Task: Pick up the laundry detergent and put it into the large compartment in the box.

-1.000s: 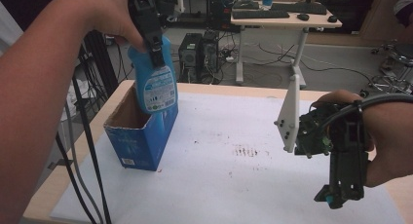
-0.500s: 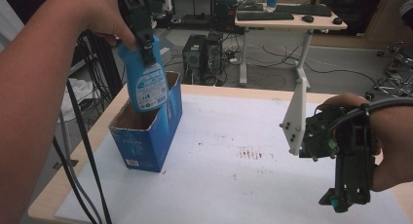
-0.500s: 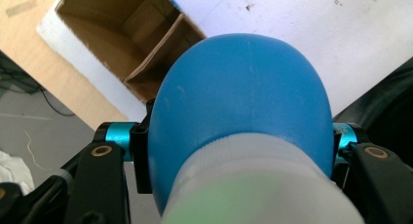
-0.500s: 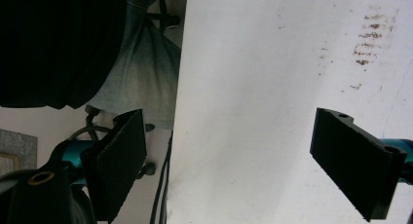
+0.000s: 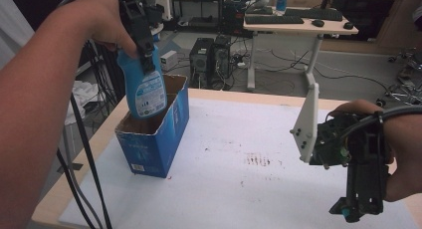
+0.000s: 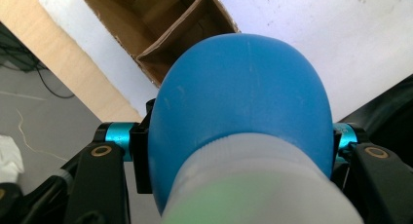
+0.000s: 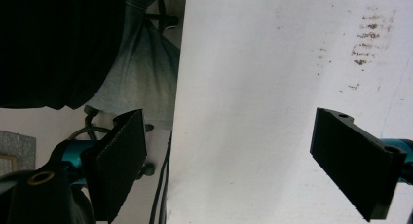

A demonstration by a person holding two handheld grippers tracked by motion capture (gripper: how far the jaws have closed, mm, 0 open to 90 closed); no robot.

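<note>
Left hand (image 5: 107, 20): raised high at the left edge of the table, wrapped round the left gripper (image 5: 142, 37), which points downward.
Left gripper's hold: its jaws are closed on the upper part of a blue bottle (image 5: 144, 87); in the left gripper view the jaws press the bottle (image 6: 238, 112) from either side.
Bottle's look: bright blue plastic, rounded shoulders, a white printed label on the front, a pale collar near the top.
Bottle's axis: nearly upright, leaning a little, base down.
Box (image 5: 154, 139): an open blue cardboard box with a brown inside, standing near the table's left edge.
Key relation: the bottle hangs straight over the box's open mouth with its base about level with the rim or just inside; I cannot tell if it touches the bottom. In the left gripper view the box opening (image 6: 160, 19) lies beyond the bottle, along its axis.
Likely next move: I'd guess straight down into the box, then letting go.
Table (image 5: 278, 189): white sheet with a few brown smudges in the middle.
Right gripper (image 5: 358, 199): low at the right, well apart from the box, jaws spread wide and holding nothing.
Nearer hand: the left, plainly.
</note>
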